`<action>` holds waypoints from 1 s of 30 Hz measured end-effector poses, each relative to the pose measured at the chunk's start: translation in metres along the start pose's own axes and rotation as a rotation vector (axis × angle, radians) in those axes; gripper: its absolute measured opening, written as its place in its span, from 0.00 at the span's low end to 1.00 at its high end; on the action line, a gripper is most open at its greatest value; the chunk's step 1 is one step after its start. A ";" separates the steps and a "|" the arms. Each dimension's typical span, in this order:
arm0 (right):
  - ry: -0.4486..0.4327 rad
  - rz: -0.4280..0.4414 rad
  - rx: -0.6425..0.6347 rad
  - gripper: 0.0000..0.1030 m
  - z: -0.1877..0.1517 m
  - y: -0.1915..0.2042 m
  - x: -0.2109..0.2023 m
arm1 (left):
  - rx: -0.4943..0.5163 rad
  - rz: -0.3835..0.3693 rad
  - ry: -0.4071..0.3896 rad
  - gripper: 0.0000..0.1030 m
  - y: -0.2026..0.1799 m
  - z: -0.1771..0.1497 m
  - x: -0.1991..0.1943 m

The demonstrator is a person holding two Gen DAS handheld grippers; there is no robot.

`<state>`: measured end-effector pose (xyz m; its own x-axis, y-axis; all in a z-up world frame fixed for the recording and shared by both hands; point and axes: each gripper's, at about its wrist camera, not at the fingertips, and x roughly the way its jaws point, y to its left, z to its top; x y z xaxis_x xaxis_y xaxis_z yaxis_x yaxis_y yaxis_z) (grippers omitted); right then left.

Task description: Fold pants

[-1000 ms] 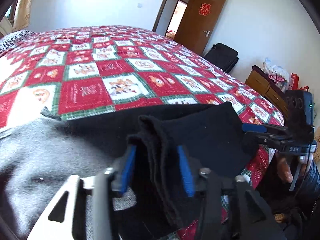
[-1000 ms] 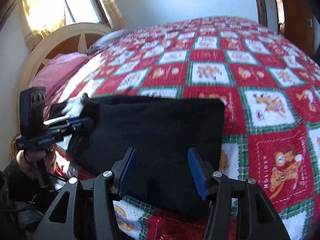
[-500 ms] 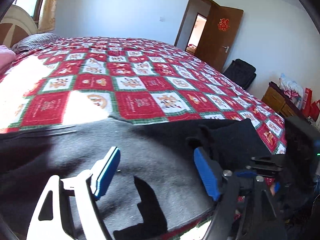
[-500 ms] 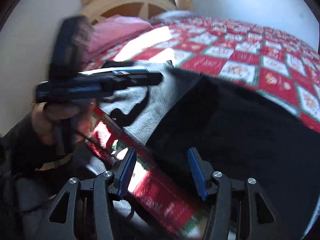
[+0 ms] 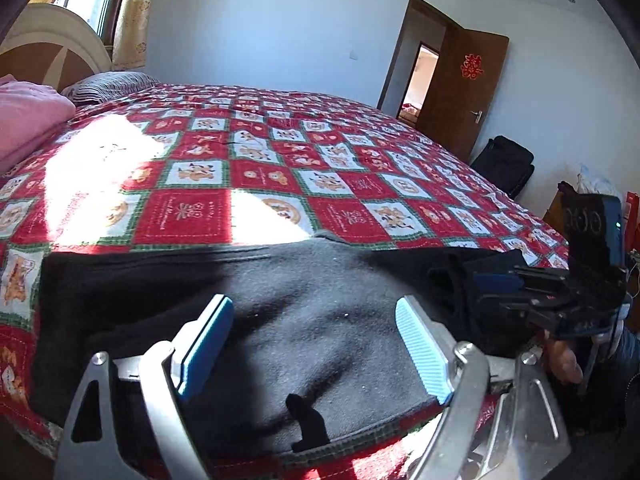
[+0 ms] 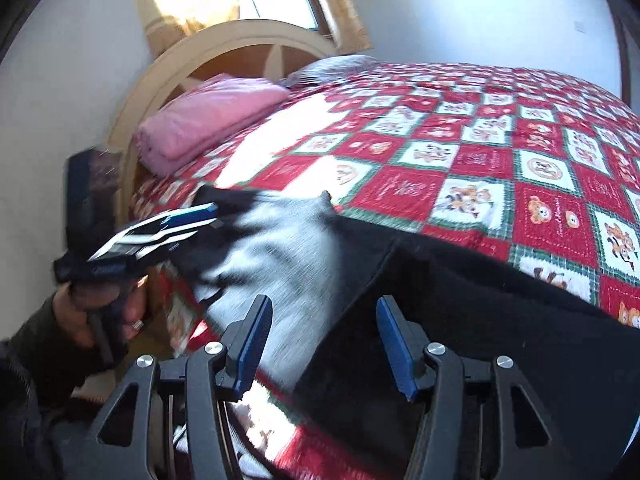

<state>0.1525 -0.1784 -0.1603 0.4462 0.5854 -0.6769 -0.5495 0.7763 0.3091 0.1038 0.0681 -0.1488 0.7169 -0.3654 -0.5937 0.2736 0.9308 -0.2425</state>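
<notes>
1. The bed [image 5: 280, 168] carries a red, white and green checked quilt [image 6: 480, 152]; most of it, out to the far edge and toward the door-side edge, lies bare and flat.
2. At the head edge stand a curved headboard [image 6: 224, 48], a folded pink blanket [image 6: 208, 112] and a striped pillow [image 5: 108, 84], all well apart from the near edge.
3. The black pants [image 5: 304, 320] lie along the bed's near edge, partly folded: a doubled layer toward the foot end, a single flat layer toward the head end. Their lower hem runs just inside the quilt's near border.
4. The left gripper [image 5: 316, 344] hovers over the flat part of the pants; its jaws have just been opening and stand wide apart, nothing clamped.
5. The right gripper [image 6: 324, 344] hangs over the fold line near the bed's near edge, jaws parted about halfway, pressing on nothing.
6. Past the foot edge, a dark bag [image 5: 504, 164] leans on the wall beside an open door [image 5: 460, 88].
</notes>
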 end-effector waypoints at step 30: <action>0.030 -0.129 -0.054 0.60 -0.028 0.009 0.004 | -0.202 0.267 0.014 0.92 0.143 -0.042 -0.024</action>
<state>0.1297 -0.1751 -0.1789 0.4948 0.4734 -0.7287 -0.5261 0.8306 0.1824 0.0981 0.2093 -0.2014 0.7366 -0.1100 -0.6673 -0.0568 0.9731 -0.2232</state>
